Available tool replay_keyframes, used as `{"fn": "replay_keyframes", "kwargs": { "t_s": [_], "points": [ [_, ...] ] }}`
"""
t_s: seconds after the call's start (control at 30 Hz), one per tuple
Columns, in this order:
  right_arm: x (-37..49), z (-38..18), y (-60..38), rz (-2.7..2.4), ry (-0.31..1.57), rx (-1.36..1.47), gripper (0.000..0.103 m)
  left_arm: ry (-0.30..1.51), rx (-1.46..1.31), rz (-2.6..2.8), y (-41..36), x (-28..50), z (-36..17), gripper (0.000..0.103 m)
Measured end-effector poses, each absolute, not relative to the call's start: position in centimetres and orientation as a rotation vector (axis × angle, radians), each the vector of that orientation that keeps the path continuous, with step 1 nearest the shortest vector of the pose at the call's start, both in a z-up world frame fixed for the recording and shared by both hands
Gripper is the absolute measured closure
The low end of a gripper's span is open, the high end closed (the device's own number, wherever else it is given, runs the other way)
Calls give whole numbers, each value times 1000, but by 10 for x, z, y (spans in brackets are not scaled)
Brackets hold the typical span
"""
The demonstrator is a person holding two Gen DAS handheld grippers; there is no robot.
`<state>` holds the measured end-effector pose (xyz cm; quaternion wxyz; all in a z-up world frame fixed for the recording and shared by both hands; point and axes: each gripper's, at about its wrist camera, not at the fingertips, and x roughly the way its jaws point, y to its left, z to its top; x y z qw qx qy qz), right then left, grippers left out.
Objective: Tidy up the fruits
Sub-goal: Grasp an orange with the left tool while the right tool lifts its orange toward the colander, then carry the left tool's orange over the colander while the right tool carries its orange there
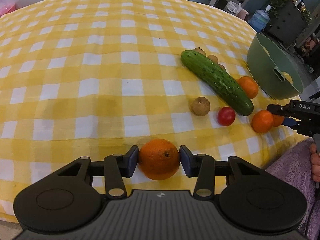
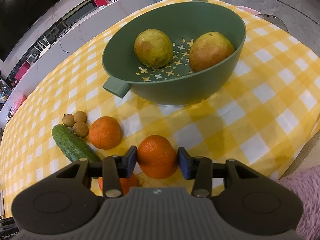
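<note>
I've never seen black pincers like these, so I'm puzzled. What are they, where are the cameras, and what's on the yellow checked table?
They are two hand-held grabbers; a person carries one in each hand, and each has a camera looking along its two fingers. So each picture is one grabber's view.

The left gripper has a big round orange between its blue pads. The right gripper squeezes a smaller orange tangerine.

On the yellow-and-white checked tablecloth lie a long bumpy green cucumber, a small red tomato, little brown round longans and more tangerines. The green plastic strainer bowl already holds two yellow-green pears.
</note>
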<state>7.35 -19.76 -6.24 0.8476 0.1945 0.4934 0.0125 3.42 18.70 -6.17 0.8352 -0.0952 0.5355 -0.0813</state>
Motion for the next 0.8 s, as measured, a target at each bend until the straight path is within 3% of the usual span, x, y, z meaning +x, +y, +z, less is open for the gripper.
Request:
{"fn": "replay_keyframes", "kwargs": {
  "t_s": [0.23,0.8],
  "points": [
    [75,-65,-204,143,1035,527,62,1109,-207,-183,183,33,-57,52],
    [64,-43,-229,295,800,769,62,879,-287,-316,123,37,-18,53]
  ]
}}
